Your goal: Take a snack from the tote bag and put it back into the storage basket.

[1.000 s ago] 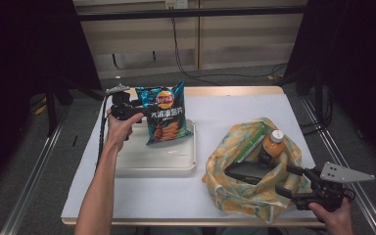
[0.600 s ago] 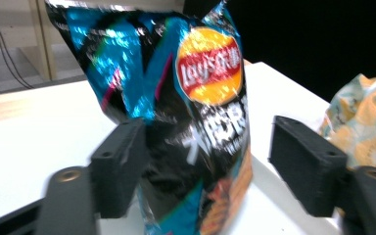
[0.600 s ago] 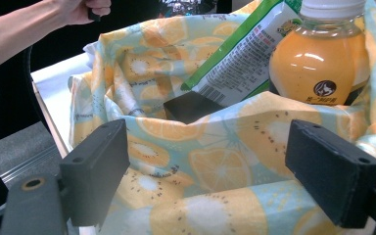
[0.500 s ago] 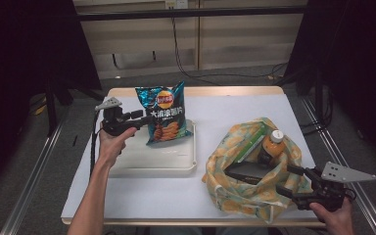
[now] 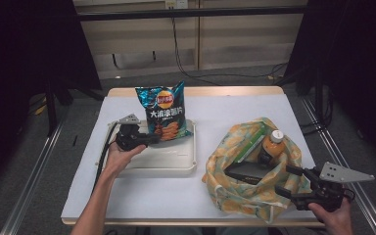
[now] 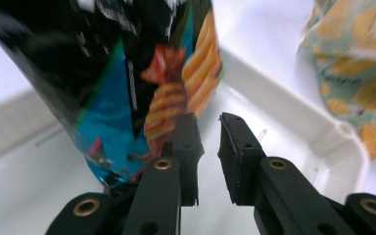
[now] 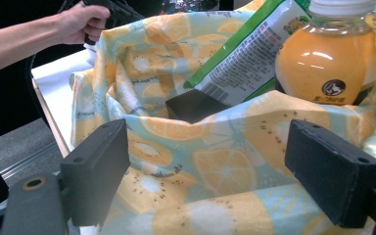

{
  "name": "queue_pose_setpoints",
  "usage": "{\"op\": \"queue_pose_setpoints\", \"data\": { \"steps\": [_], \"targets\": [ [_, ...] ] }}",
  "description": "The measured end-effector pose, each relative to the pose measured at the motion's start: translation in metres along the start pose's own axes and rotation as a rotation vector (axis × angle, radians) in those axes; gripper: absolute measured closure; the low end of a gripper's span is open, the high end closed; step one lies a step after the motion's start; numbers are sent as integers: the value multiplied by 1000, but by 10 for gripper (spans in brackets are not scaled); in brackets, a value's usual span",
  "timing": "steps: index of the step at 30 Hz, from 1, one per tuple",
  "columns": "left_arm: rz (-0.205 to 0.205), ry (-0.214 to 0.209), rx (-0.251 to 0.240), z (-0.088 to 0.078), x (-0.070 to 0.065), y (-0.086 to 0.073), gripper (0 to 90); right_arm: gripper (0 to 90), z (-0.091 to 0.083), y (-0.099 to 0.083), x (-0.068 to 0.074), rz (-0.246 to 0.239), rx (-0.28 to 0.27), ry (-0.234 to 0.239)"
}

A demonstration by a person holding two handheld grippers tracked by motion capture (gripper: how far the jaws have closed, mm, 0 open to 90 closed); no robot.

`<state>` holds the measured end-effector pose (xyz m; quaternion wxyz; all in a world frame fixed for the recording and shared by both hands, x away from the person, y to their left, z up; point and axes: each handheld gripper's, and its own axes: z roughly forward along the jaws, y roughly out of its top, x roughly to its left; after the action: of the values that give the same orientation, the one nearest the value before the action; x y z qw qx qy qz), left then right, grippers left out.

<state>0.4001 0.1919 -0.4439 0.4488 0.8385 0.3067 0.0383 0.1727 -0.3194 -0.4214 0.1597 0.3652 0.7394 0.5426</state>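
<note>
blue chip bag (image 5: 165, 112) stands upright, seemingly against the white tray's (image 5: 176, 164) far rim.

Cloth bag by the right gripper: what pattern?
Pale blue-green cloth bag printed with orange and kiwi slices; the right gripper view shows it best.

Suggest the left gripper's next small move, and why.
Probably swing the left gripper over toward the fabric bag, reopening on the way. Its jaws have just been closing with nothing between them, the chip bag already stands in the white tray, and the juice bottle sits in the fabric bag.
</note>
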Motion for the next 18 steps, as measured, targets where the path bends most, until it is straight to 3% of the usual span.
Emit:
{"op": "queue_pose_setpoints", "data": {
  "steps": [5,18],
  "targets": [
    [-13,20,50,10,6,-5,757,164,0,0,-1,1,0,-2],
    [-25,49,30,11,12,-5,704,165,1,0,0,-2,6,-2]
  ]
}}
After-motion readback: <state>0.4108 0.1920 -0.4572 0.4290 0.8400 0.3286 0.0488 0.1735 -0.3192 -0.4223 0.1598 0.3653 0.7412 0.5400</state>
